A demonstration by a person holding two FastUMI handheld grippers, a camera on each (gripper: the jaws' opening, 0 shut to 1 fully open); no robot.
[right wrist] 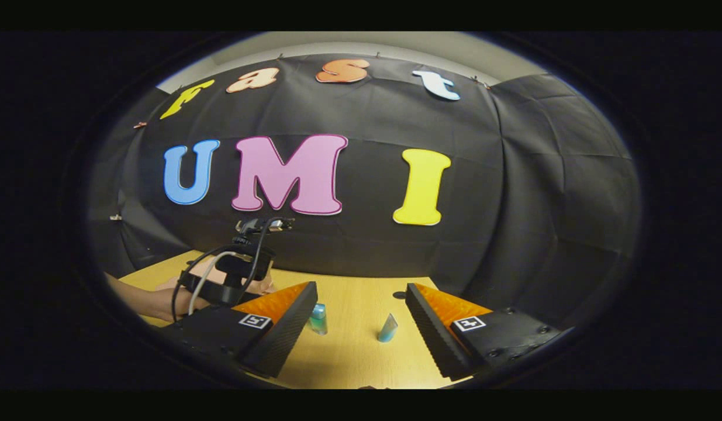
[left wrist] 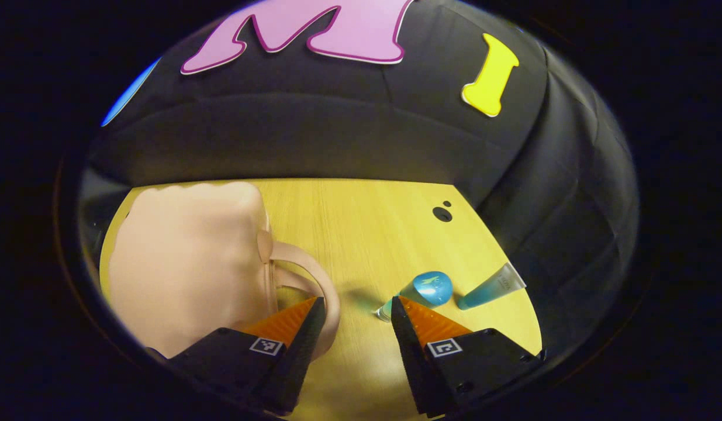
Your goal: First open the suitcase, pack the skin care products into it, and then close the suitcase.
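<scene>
A: What's on the left in the left gripper view?

B: I've got the pink suitcase (left wrist: 191, 263) lying on the desk (left wrist: 361, 222), lid down, zipped as far as I can tell. Its handle (left wrist: 314, 280) loops out twd the centre, and my left gripper's (left wrist: 357, 304) left finger sits right over that handle. Can't tell if it's touching.

A: Fingers?

B: Spread wide, released, nothing betw. them but bare desk.

A: And to the right?

B: A small bottle w/ a blue cap (left wrist: 422, 292), just behind the tip of the right finger. Next to it, further right, a blue-green tube (left wrist: 492, 287) lying flat nr the desk edge. Two dark holes in the desk behind them.

A: Right gripper view?

B: Far left, a forearm and the other gripper w/ cables, over the suitcase (right wrist: 200, 272). My right gripper (right wrist: 361, 304) is also spread wide, gripping nothing. Betw. its fingers, further off, I see the bottle (right wrist: 318, 318) left and the tube (right wrist: 387, 328) right, apart from each other, both on the desk (right wrist: 355, 345).
</scene>
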